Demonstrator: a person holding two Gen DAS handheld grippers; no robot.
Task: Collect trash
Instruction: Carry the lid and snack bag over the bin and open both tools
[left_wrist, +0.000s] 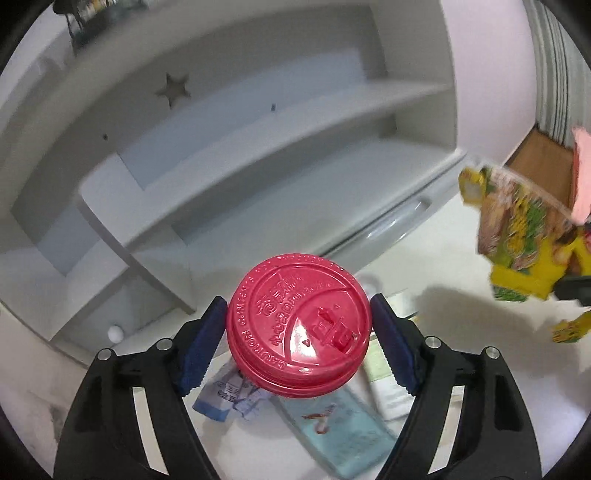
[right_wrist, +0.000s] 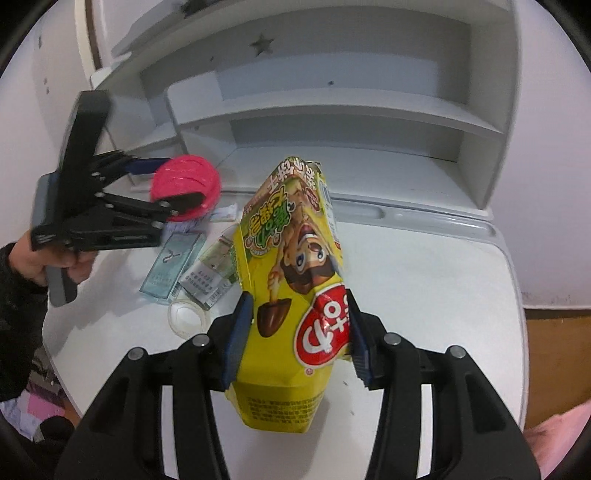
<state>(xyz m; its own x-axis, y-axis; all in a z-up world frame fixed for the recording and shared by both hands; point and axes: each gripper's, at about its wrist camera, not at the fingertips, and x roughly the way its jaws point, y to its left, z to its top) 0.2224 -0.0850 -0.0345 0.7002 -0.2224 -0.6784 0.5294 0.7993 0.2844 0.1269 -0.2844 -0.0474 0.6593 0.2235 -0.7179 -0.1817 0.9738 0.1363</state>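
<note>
A red plastic cup lid sits between the blue pads of my left gripper, which touch its rim on both sides and hold it above the white table. The right wrist view shows the same red lid in the left gripper, with a person's hand on the handle. My right gripper is shut on a crumpled yellow snack box, lifted off the table. The left wrist view shows that box at the far right.
On the table lie a light-blue packet, a white and green packet, a crumpled slip and a clear tape ring. A white shelf unit stands behind the table. A wooden floor lies beyond the right edge.
</note>
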